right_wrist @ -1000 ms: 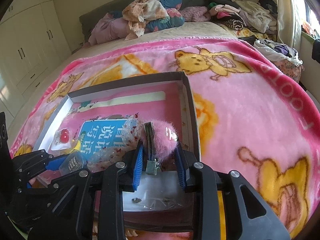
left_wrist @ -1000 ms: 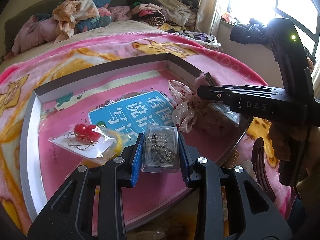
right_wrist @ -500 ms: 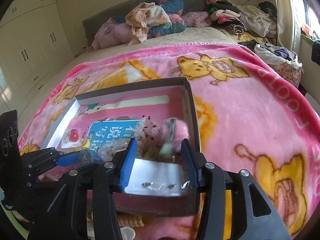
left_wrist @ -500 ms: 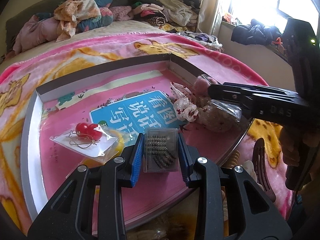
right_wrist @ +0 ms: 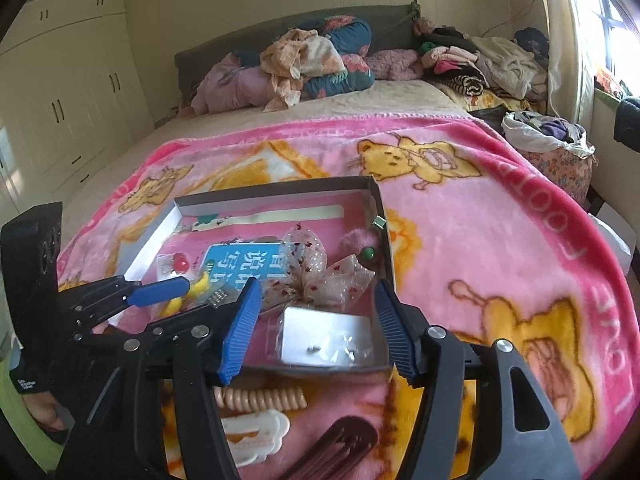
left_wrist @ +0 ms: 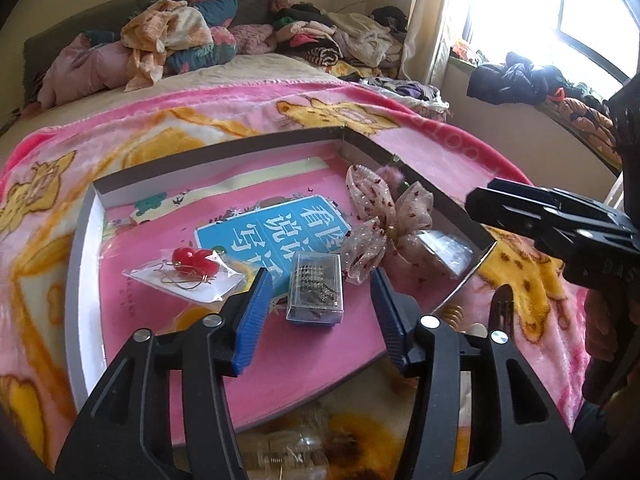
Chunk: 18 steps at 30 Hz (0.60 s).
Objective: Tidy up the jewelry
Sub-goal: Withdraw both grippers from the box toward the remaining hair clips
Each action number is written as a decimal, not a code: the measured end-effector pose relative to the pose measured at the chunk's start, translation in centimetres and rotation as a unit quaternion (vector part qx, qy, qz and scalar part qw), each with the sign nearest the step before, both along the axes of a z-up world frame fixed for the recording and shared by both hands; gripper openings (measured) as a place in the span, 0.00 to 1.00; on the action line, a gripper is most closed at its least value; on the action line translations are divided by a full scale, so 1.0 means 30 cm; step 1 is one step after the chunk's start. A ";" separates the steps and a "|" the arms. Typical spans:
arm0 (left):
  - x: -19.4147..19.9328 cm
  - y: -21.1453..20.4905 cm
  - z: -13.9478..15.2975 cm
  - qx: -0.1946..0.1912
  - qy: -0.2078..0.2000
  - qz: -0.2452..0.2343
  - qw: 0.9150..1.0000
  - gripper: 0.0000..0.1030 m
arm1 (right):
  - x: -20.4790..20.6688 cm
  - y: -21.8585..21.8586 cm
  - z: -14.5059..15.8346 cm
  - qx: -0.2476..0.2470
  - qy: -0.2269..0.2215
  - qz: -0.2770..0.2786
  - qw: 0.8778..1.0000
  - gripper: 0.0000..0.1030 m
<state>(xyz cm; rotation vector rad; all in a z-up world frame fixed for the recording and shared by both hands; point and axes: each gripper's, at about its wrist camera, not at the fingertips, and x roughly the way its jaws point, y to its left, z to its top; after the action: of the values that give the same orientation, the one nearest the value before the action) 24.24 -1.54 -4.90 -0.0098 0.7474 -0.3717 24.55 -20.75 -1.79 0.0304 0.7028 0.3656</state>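
Observation:
A shallow cardboard box with a pink book on its floor lies on the pink blanket. My left gripper hangs low over its near side with its jaws opening. A clear bead case lies flat between the blue pads, touched by neither. A bag of red earrings lies to its left. My right gripper is opening over the box's near edge with nothing in it. Beyond it lie a small bag of studs, a sheer bow and a pink pompom clip.
On the blanket in front of the box lie a spiral hair tie, a white clip and a brown claw clip. Piled clothes cover the head of the bed. A window sill with clothes runs along the right.
My left gripper has let go of the bead case, which now lies on the box floor. My right gripper released the pompom clip into the box and drew back and up.

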 end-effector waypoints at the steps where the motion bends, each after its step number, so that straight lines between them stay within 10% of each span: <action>1: -0.007 0.003 0.006 -0.001 -0.003 0.002 1.000 0.47 | -0.009 -0.003 0.004 0.001 -0.001 -0.001 1.000 0.56; 18: -0.139 0.063 0.099 -0.019 -0.057 0.049 0.997 0.76 | -0.172 -0.044 0.054 0.021 -0.023 -0.014 0.999 0.76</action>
<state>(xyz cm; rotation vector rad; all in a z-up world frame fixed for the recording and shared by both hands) 20.07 0.34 -1.95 -0.0605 0.6237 -0.2909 19.38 -22.05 -0.16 0.0710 0.6480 0.3530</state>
